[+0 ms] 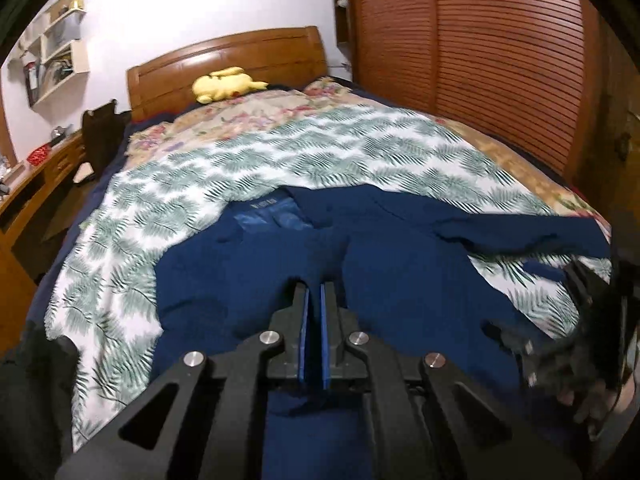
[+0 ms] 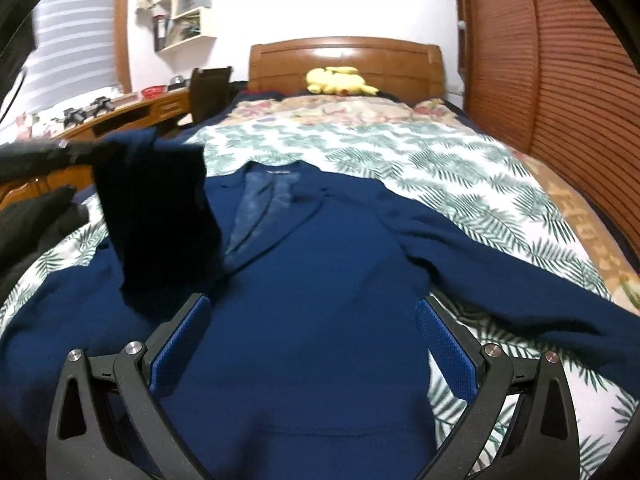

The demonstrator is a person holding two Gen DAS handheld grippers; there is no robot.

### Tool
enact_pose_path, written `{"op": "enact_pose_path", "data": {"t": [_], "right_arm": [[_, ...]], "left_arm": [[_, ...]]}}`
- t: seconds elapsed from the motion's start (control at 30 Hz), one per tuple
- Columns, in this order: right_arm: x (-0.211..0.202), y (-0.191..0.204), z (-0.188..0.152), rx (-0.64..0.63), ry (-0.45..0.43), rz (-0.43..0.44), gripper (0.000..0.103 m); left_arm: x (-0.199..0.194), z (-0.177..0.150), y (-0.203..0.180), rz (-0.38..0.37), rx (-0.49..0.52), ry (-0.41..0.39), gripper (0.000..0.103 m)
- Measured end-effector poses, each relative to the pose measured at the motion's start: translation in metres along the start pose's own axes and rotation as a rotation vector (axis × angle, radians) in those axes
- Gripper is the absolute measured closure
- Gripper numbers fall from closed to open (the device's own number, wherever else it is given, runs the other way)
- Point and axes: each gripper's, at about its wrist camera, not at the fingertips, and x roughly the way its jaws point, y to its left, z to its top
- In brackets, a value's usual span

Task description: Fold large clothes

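A navy blue jacket lies face up on the palm-leaf bedspread, its collar and paler lining toward the headboard. My left gripper is shut on the jacket's left sleeve, which hangs lifted above the jacket's left front; the cloth runs down under the jaws in the left wrist view. The other sleeve stretches flat to the right. Over the jacket's lower middle my right gripper stands open, with nothing between its blue pads.
A yellow plush toy lies by the wooden headboard. Slatted wardrobe doors run along the bed's right side. On the left are a wooden desk, a dark chair and wall shelves.
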Motion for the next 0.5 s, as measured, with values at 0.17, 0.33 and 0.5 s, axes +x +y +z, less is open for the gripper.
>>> {"op": "enact_pose_path", "data": {"t": [0.17, 0.33, 0.5], "right_arm": [[-0.012, -0.006, 0.006, 0.023, -0.001, -0.001, 0.000], [-0.019, 0.001, 0.010, 0.027, -0.002, 0.007, 0.000], [-0.012, 0.013, 0.006, 0.003, 0.025, -0.012, 0.000]], "left_arm": [[-0.004, -0.023, -0.014, -0.040, 0.015, 0.028, 0.099], [-0.023, -0.045, -0.020, -0.084, 0.020, 0.010, 0.088], [-0.044, -0.067, -0.016, -0.083, 0.002, -0.027, 0.080]]}}
